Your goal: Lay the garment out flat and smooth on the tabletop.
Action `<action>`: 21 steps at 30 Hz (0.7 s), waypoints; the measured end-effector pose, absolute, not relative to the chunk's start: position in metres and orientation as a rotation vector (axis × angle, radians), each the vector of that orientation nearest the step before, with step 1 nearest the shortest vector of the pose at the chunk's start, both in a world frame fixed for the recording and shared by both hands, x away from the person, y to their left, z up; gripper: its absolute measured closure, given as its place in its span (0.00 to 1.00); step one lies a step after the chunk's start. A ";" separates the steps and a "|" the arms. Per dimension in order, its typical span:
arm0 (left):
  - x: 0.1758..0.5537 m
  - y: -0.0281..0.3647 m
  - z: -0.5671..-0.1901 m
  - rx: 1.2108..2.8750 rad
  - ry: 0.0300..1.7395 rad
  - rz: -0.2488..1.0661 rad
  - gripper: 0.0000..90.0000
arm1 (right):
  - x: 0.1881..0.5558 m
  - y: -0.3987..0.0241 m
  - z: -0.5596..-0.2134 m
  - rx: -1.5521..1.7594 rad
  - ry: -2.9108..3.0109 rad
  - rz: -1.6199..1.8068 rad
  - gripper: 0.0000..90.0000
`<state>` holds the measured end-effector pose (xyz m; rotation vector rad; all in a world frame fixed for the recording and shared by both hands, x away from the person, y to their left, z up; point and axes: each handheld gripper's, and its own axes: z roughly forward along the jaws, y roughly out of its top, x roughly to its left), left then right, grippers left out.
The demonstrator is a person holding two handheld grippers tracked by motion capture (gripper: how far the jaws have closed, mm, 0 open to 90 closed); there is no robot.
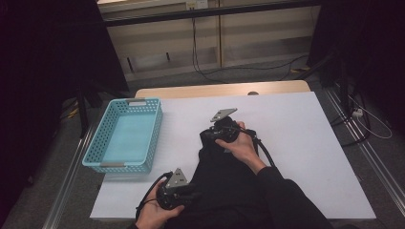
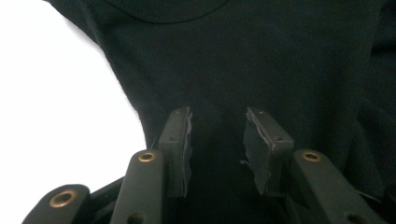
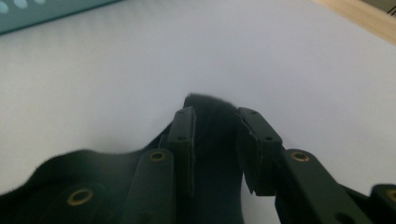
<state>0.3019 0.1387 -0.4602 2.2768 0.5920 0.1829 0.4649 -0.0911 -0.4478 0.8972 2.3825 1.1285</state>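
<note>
White table, teal basket at left, black garment lying mid-table toward you. Risk: your far corner could slip free, since your right gripper stands part open, cloth between the pads, not clamped. Your left gripper is also part open over the fabric, gripping nothing.

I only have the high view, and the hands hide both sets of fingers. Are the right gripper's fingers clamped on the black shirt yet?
Observer: No. The right gripper has its fingers apart, with a fold of the black shirt between them, not pinched.
Operator: And the left one?
Observer: The left gripper also has its fingers apart, over flat cloth.
Operator: Which part of the shirt is it facing?
Observer: The collar lies just ahead of it.
</note>
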 end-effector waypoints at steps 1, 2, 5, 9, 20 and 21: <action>0.302 0.139 -0.460 2.282 0.588 0.185 0.68 | 0.464 -0.091 -0.450 0.898 2.389 1.117 0.76; 0.302 0.139 -0.460 2.282 0.587 0.184 0.68 | 0.463 -0.091 -0.452 0.905 2.402 1.115 0.77; 0.302 0.139 -0.460 2.281 0.587 0.180 0.68 | 0.463 -0.092 -0.459 0.925 2.418 1.111 0.77; 0.302 0.139 -0.460 2.282 0.580 0.182 0.67 | 0.467 -0.088 -0.465 0.947 2.432 1.130 0.76; 0.302 0.141 -0.458 2.274 0.609 0.201 0.57 | 0.480 -0.073 -0.469 0.976 2.387 1.110 0.80; 0.302 0.142 -0.458 2.266 0.621 0.206 0.55 | 0.479 -0.072 -0.469 0.966 2.381 1.106 0.87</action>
